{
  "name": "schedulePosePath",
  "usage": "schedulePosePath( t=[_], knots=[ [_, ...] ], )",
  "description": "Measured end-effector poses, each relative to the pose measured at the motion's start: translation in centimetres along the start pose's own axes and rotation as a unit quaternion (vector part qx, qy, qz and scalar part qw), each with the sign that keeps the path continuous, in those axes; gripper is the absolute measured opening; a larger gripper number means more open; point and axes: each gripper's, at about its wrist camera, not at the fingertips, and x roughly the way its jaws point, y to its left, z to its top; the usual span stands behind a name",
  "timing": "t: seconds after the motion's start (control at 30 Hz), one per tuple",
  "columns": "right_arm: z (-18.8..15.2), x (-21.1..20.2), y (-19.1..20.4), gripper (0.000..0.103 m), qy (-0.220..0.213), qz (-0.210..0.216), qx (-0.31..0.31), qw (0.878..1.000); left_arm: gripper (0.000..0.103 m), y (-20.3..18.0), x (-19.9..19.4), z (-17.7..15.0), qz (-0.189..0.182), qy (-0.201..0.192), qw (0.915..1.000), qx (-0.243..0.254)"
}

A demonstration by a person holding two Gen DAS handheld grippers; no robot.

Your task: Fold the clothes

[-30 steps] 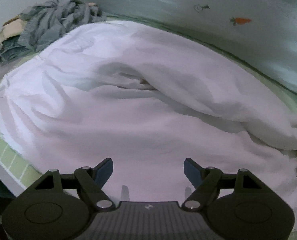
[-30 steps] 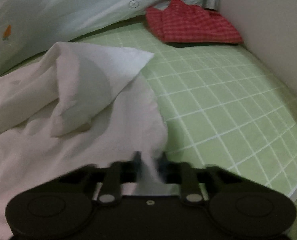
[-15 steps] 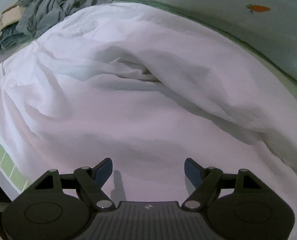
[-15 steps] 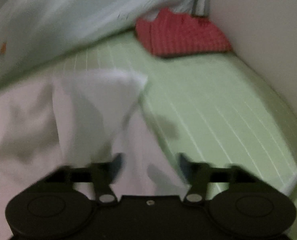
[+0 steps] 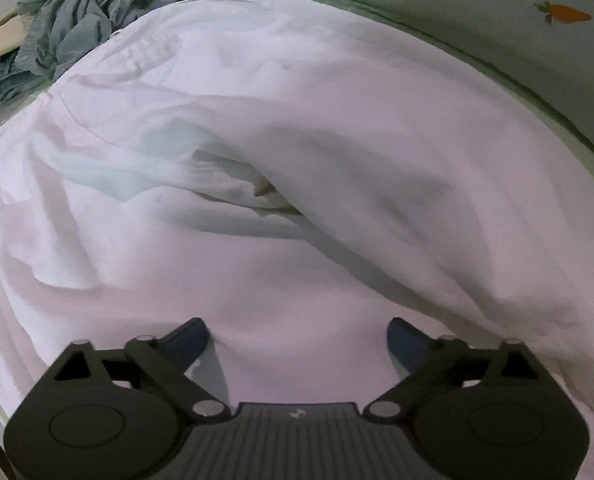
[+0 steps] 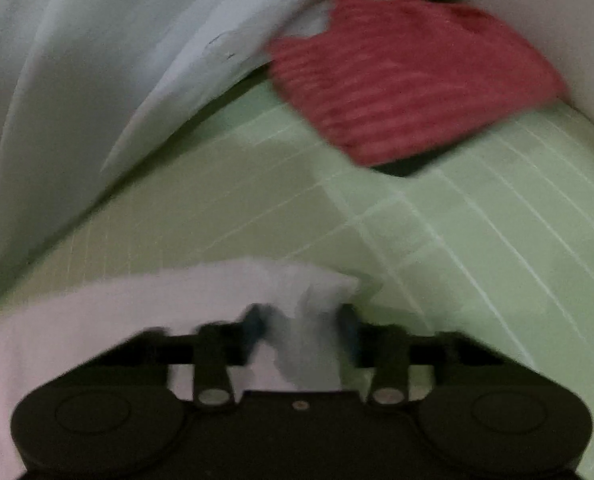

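**One corner re-gripped, cloth drawn in**

Half a second back, right gripper (image 6: 301,326) spread wide; now narrowed on a bunched edge of the white garment (image 5: 297,160), though blur hides any real pinch. Garment heaped across the green mat (image 6: 437,248), ridge running 9 to 4 o'clock. Left gripper (image 5: 299,336) spread wide, holding nothing, low over cloth. Folded red cloth (image 6: 409,80) at 1 o'clock.

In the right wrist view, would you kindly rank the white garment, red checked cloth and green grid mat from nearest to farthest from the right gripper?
1. White garment, bunched between the right gripper fingers.
2. Green grid mat, just ahead and right.
3. Red checked cloth, far upper right by the wall.
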Motion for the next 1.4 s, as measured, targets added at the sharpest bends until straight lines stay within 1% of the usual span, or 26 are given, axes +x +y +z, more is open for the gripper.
schedulePosePath(
  t=[0.03,0.07,0.1,0.13,0.3,0.33,0.4,0.43,0.5,0.57,0.63,0.7,0.77,0.83,0.9,0.93,0.97,1.0,1.03,1.07,1.13,1.17,1.2,1.3,1.37,1.4],
  knots=[
    [0.4,0.0,0.7,0.010,0.003,-0.005,-0.025,1.000,0.101,-0.4,0.2,-0.1,0.007,0.000,0.9999,0.008],
    [1.1,-0.2,1.6,0.006,-0.006,-0.012,-0.064,0.998,0.103,-0.7,0.2,-0.2,0.013,-0.005,0.9998,0.015],
    [1.9,-0.5,2.6,0.006,-0.020,-0.019,-0.107,0.994,0.103,-0.7,0.3,-0.2,0.013,-0.006,0.9998,0.014],
    [2.2,-0.6,2.9,0.005,-0.025,-0.025,-0.118,0.992,0.103,-0.6,0.4,-0.1,0.011,-0.006,0.9999,0.011],
    [2.1,0.2,2.5,0.006,-0.024,-0.052,-0.084,0.995,0.103,-0.5,0.3,-0.1,0.010,-0.008,0.9999,0.007],
    [2.1,0.4,2.4,0.009,-0.024,-0.057,-0.077,0.995,0.103,-0.5,0.3,-0.2,0.010,-0.009,0.9999,0.006],
    [2.1,0.7,2.3,0.030,-0.024,-0.068,-0.063,0.995,0.103,-0.4,0.4,-0.3,0.010,-0.010,0.9999,0.007],
    [2.1,0.9,2.2,0.044,-0.024,-0.073,-0.056,0.995,0.103,-0.4,0.4,-0.4,0.010,-0.010,0.9999,0.007],
    [2.0,1.2,2.0,0.047,-0.024,-0.084,-0.043,0.995,0.103,-0.4,0.4,-0.5,0.009,-0.011,0.9999,0.008],
    [2.0,1.5,1.9,0.063,-0.023,-0.094,-0.029,0.995,0.103,-0.3,0.3,-0.6,0.009,-0.014,0.9998,0.007],
    [2.0,1.8,1.7,0.070,-0.023,-0.105,-0.015,0.994,0.103,-0.3,0.3,-0.8,0.010,-0.018,0.9998,0.006],
    [1.9,2.1,1.5,0.073,-0.023,-0.116,-0.001,0.993,0.103,-0.5,0.5,-0.9,0.011,-0.017,0.9998,0.005],
    [1.9,2.4,1.4,0.080,-0.023,-0.126,0.013,0.992,0.103,-0.4,0.4,-0.8,0.011,-0.016,0.9998,0.003],
    [1.9,2.8,1.2,0.080,-0.023,-0.137,0.026,0.990,0.103,-0.4,0.4,-0.8,0.012,-0.017,0.9998,0.001],
    [0.4,2.9,0.3,0.080,-0.006,-0.135,0.047,0.990,0.103,-0.5,0.2,-0.9,0.013,-0.018,0.9998,0.000],
    [0.0,2.9,0.3,0.080,-0.011,-0.131,0.045,0.990,0.103,-0.6,0.1,-1.0,0.013,-0.018,0.9997,-0.001],
    [-0.1,2.9,0.6,0.075,-0.014,-0.122,0.033,0.992,0.103,-0.6,0.1,-1.0,0.013,-0.018,0.9998,-0.001],
    [-0.1,2.8,0.8,0.068,-0.013,-0.111,0.020,0.994,0.103,-0.6,0.1,-0.9,0.013,-0.017,0.9998,-0.001],
    [-0.4,2.2,0.9,0.033,-0.015,-0.098,0.003,0.995,0.103,-0.6,0.1,-0.9,0.013,-0.015,0.9998,-0.001],
    [-0.4,1.8,1.1,0.023,-0.018,-0.088,-0.015,0.996,0.103,-0.7,0.0,-0.9,0.013,-0.014,0.9998,-0.001],
    [-0.3,1.2,1.6,0.014,-0.028,-0.077,-0.054,0.995,0.103,-0.7,-0.1,-0.8,0.013,-0.010,0.9999,-0.001],
    [-0.3,0.8,1.5,0.013,-0.040,-0.080,-0.070,0.994,0.103,-0.7,-0.2,-0.8,0.012,-0.007,0.9999,0.001],
    [0.1,0.6,1.0,0.013,-0.051,-0.087,-0.069,0.992,0.103,-0.6,-0.3,-0.8,0.010,-0.002,0.9999,0.003],
    [0.8,0.7,-1.7,0.016,-0.049,-0.078,-0.001,0.996,0.103,-0.4,-1.2,-1.5,0.003,0.001,1.0000,0.005],
    [0.1,-0.2,-2.4,0.039,-0.052,-0.080,0.015,0.995,0.103,-0.1,-2.0,-2.0,-0.007,-0.003,1.0000,0.005],
    [-0.4,-0.8,-2.7,0.045,-0.054,-0.082,0.019,0.995,0.103,0.1,-2.7,-2.3,-0.013,-0.013,0.9998,0.007]
  ],
)
